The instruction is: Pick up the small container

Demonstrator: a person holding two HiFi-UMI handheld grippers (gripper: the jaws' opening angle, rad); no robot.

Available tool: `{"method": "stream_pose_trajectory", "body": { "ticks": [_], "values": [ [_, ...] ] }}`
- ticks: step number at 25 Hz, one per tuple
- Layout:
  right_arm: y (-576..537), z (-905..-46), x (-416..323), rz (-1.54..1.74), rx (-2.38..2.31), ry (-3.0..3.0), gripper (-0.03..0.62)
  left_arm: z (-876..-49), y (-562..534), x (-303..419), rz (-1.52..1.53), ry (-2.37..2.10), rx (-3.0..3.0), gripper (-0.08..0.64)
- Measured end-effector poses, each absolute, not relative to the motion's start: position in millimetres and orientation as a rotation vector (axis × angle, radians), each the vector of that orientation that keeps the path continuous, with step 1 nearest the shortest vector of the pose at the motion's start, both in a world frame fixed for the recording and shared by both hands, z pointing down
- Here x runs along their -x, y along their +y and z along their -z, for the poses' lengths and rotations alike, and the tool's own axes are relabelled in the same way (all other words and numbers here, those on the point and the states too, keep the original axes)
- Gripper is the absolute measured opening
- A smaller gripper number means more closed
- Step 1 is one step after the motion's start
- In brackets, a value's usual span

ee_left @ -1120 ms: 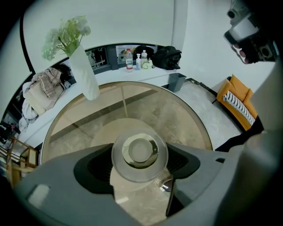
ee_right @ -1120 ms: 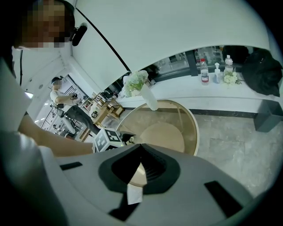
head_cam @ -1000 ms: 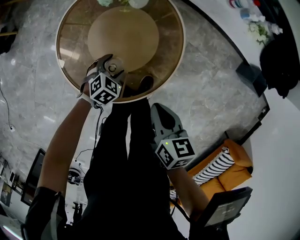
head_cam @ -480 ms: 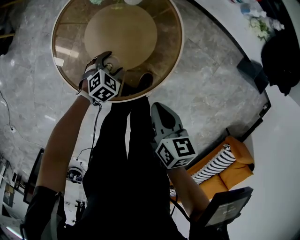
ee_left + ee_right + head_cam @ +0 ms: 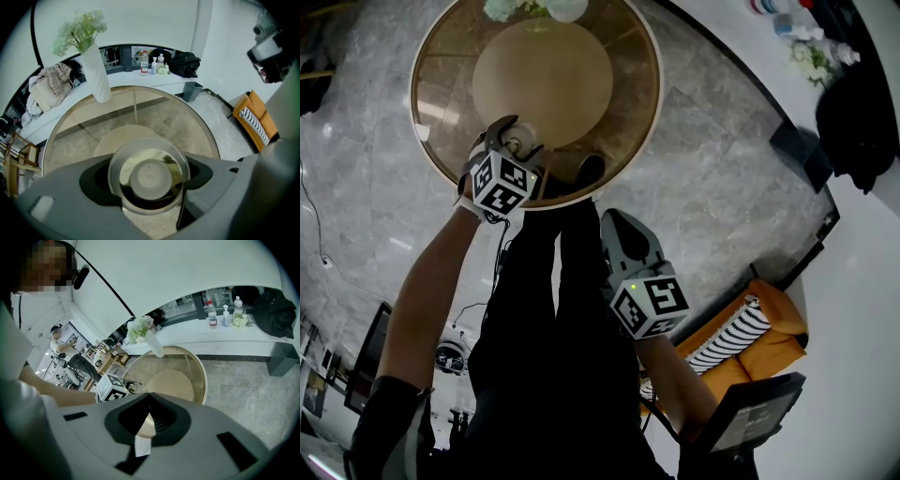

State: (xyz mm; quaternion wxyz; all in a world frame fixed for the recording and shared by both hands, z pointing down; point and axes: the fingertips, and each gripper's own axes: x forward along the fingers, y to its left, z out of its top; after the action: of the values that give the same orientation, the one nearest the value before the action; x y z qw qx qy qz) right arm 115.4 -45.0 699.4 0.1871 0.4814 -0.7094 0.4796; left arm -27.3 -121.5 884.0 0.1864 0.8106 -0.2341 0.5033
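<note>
Small container (image 5: 149, 176), clear, round and shallow, sits clamped between the 2 fingers of the left gripper (image 5: 517, 142), 1 finger pressing each side of its wall. It lies over the round glass counter (image 5: 201, 126), just inside the rim nearest the person; whether its base touches the glass cannot be told. A white vase (image 5: 96, 75) of pale flowers stands at the counter's far rim, well apart from the container. The right gripper (image 5: 149, 399) is off the counter, beyond its near rim and in front of the person's dark clothing, with its 2 fingers pressed together. Grey stone floor (image 5: 712, 169) surrounds the counter.
</note>
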Motion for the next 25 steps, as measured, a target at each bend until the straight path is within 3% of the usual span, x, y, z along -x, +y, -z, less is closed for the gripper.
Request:
{"method": "stream_pose_trajectory", "body": {
  "ticks": [25],
  "values": [
    [-58,-546,-65,-1.183,-1.263,-2.237,0.006,-590,-74,86,-0.851,-1.013,-2.166,0.336]
  ]
}}
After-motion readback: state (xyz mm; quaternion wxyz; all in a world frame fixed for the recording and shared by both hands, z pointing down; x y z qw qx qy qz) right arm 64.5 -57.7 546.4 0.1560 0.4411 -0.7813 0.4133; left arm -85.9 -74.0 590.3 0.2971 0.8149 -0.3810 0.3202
